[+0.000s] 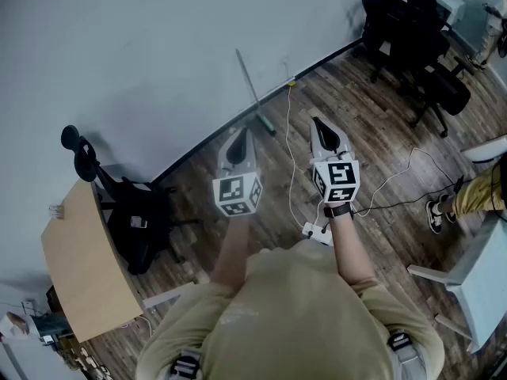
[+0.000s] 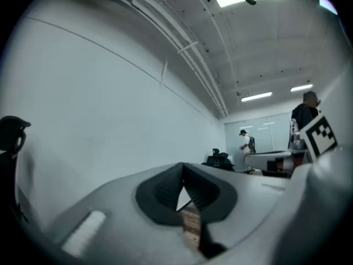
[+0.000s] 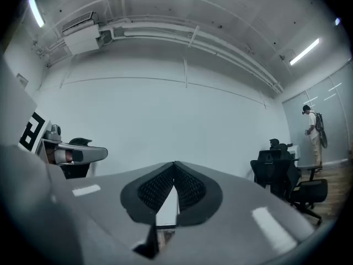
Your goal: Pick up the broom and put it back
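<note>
We held both grippers level, side by side. The left gripper (image 1: 238, 138) had its jaws clenched tip to tip on nothing, and the right gripper (image 1: 320, 125) was the same. The broom (image 1: 250, 85) leaned on the white wall (image 1: 142, 46) ahead, its head down on the wooden floor (image 1: 372, 133), untouched.

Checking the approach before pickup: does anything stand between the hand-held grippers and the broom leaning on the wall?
Nothing visible blocks it. The grey-handled broom with a green head leans on the white wall ahead of the left hand-held gripper and right hand-held gripper, both shut. Only a thin white cable lies on the wooden floor between.
</note>
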Tool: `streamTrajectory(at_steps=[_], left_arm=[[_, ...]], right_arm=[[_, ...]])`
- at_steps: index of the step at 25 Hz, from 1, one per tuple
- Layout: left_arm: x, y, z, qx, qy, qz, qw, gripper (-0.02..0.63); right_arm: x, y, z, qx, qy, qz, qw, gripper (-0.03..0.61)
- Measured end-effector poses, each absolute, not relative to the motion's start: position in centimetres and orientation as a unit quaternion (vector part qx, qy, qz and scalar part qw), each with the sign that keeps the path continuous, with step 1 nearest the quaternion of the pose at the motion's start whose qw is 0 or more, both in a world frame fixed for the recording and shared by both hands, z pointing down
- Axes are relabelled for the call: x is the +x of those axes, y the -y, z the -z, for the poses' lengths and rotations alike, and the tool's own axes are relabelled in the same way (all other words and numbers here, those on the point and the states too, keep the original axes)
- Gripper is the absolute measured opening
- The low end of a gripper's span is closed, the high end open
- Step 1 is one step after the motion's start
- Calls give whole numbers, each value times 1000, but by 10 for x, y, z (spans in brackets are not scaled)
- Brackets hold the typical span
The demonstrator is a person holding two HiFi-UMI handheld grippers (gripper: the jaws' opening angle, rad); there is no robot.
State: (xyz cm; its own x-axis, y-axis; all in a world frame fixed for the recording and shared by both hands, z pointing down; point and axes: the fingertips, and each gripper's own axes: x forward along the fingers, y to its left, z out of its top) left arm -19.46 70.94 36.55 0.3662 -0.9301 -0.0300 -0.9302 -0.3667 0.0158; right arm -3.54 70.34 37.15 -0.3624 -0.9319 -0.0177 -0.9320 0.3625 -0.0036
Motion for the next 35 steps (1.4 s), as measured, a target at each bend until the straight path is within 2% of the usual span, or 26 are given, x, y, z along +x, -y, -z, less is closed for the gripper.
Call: streamTrajectory(at_steps=[8, 14, 17, 22, 28, 35], left_arm=[[-157, -718, -388, -837, -547, -13, -16, 2], [-163, -695, -420, -834, -550, 10, -45, 2], [-163, -659, -433, -841, -539, 15, -45, 2], [-162, -593, -445, -853, -519, 11, -49, 2], [-206, -503, -423, -843, -536, -23, -50, 2], [-245, -409, -416, -845, -533, -22, -39, 2]], right_arm=[[-25, -707, -388, -515, -857, -7, 5, 5], [-34, -688, -418, -508, -861, 24, -1, 5], [-47, -664, -427, -494, -870, -7, -9, 5], [-39, -590, -438, -533, -846, 12, -10, 5], [-87, -506, -398, -518, -855, -22, -2, 5], [-120, -408, -408, -538, -843, 11, -27, 5]])
